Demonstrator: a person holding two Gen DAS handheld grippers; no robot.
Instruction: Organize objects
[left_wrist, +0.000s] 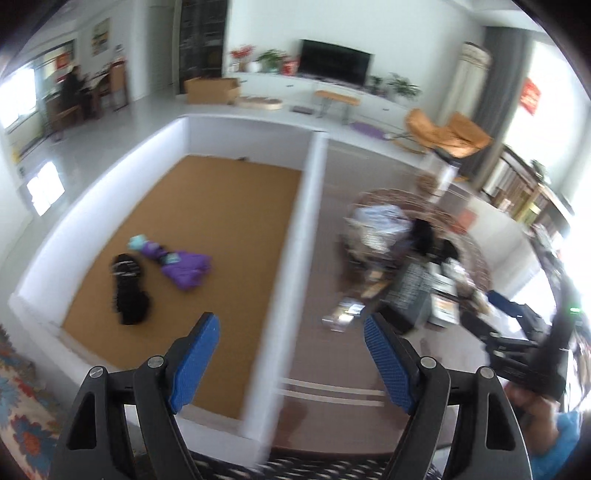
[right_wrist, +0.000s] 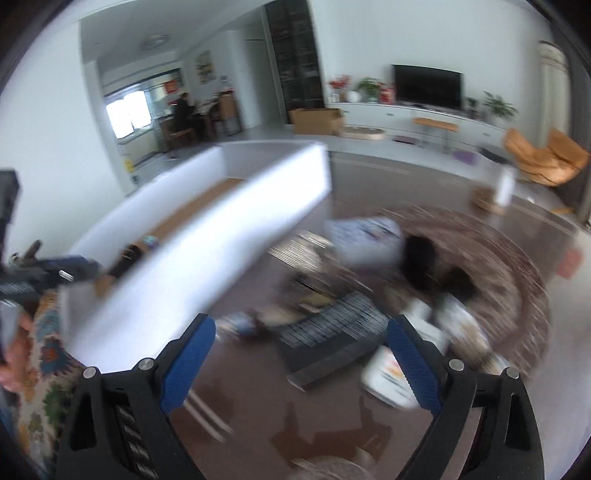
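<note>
A white-walled box (left_wrist: 308, 206) with a brown floor stands on the table. Inside it lie a black sock bundle (left_wrist: 129, 291) and a purple rolled cloth (left_wrist: 188, 267) with a teal bit. My left gripper (left_wrist: 291, 336) is open and empty above the box's right wall. A blurred pile of objects (left_wrist: 402, 258) lies on a round woven mat: a black-and-white striped box (right_wrist: 332, 332), white packets, dark cloth. My right gripper (right_wrist: 301, 341) is open and empty above the pile's near edge. The box also shows in the right wrist view (right_wrist: 221, 236).
A dark brown tabletop (right_wrist: 295, 417) with pale stripes holds everything. A small shiny packet (left_wrist: 341, 314) lies by the box wall. A white bottle (right_wrist: 504, 186) stands at the mat's far side. The room behind has a TV (left_wrist: 334, 61), orange chair and cardboard box.
</note>
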